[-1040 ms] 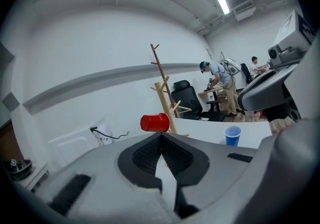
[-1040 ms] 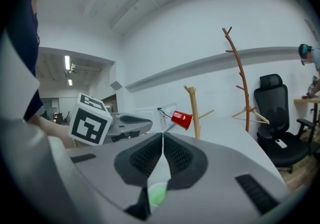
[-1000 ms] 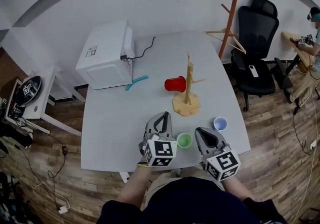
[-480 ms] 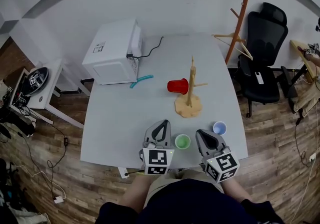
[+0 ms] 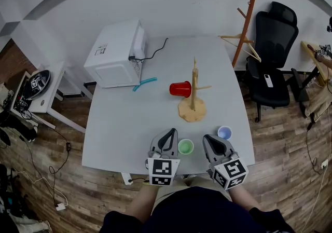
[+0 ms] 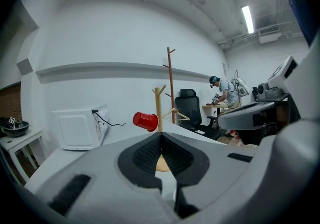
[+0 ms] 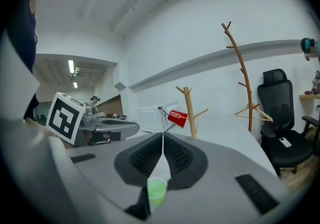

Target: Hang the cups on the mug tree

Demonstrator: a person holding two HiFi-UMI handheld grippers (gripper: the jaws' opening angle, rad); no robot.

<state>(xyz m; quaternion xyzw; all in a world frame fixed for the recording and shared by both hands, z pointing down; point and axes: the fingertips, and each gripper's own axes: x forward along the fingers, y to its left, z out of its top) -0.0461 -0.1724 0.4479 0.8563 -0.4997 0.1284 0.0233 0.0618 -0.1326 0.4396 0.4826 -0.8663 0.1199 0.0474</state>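
A wooden mug tree (image 5: 193,90) stands mid-table with a red cup (image 5: 180,89) hanging on its left peg. A green cup (image 5: 185,147) sits near the front edge between my two grippers, touching neither. To its right, a pale blue cup (image 5: 224,132) stands by the right edge. My left gripper (image 5: 170,132) is shut and empty, and its view shows the red cup (image 6: 145,120) and the mug tree (image 6: 159,108) ahead. My right gripper (image 5: 208,138) is also shut and empty, and its view shows the green cup (image 7: 156,189) low beside its jaws.
A white boxy appliance (image 5: 115,53) with a black cable sits at the table's back left, a teal tool (image 5: 144,84) in front of it. Off the table at the right are a coat stand (image 5: 252,3) and a black office chair (image 5: 272,45). A person works far right.
My left gripper has rolled, so its marker cube now faces up squarely, and it has shifted a little. The right gripper and the cups have stayed put.
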